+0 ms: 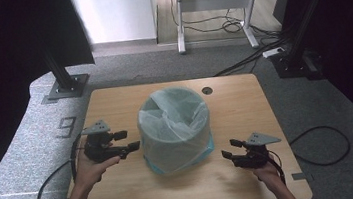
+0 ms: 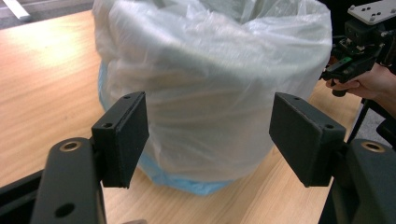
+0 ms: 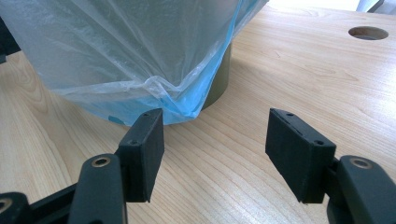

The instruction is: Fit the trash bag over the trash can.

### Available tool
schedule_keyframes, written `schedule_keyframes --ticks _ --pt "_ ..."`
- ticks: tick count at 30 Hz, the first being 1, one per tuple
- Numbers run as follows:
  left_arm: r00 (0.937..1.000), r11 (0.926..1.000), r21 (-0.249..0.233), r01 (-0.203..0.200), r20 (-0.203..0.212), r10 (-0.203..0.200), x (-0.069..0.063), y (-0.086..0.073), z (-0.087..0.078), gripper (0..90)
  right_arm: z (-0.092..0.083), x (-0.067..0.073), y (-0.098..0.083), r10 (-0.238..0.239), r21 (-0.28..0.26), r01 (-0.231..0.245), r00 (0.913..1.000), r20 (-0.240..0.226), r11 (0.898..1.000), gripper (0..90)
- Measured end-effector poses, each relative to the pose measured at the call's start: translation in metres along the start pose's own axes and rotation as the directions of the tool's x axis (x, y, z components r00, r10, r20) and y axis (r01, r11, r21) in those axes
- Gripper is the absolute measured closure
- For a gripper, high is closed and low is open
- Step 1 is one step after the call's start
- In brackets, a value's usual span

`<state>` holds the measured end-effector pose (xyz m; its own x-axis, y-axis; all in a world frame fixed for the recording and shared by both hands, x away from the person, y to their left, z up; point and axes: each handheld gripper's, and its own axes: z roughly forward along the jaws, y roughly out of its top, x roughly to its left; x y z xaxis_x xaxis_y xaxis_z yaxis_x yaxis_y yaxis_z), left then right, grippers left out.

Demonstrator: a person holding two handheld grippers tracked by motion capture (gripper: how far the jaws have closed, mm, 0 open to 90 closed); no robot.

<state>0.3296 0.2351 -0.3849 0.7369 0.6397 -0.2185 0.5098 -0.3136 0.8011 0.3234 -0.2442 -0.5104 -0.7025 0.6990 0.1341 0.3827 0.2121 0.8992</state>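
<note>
A round bin [image 1: 175,130] stands in the middle of the wooden table [image 1: 236,113], covered by a pale translucent blue bag [image 2: 210,84] whose hem hangs down to the tabletop [image 3: 154,88]. A dark strip of the bin's wall [image 3: 219,79] shows under the bag's edge. My left gripper [image 1: 127,141] hovers just left of the bin, open, its jaws aimed at the bag's side with nothing between them [image 2: 208,137]. My right gripper [image 1: 231,149] sits low at the bin's lower right, open and empty [image 3: 212,149], jaws pointing at the bag's hem.
A round cable hole [image 1: 207,90] lies in the table behind the bin. Black cables trail from both grippers off the table's sides. Black frame posts [image 1: 64,77] stand on the grey carpet at both back corners, with a desk and wires beyond.
</note>
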Motion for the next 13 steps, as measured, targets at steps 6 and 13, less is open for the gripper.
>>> schedule_keyframes --ticks 6,13 --pt "0.9999 0.9999 0.013 0.011 -0.005 -0.011 0.0048 -0.0085 0.0010 27.7 0.0020 -0.0008 -0.0028 0.005 0.012 -0.005 0.9999 0.011 1.000 36.4" --pt "0.9997 0.9998 0.017 0.011 -0.020 -0.010 0.0051 -0.0096 0.0069 26.8 -0.0004 -0.0015 -0.0041 0.010 0.012 -0.010 0.9997 0.023 1.000 34.9"
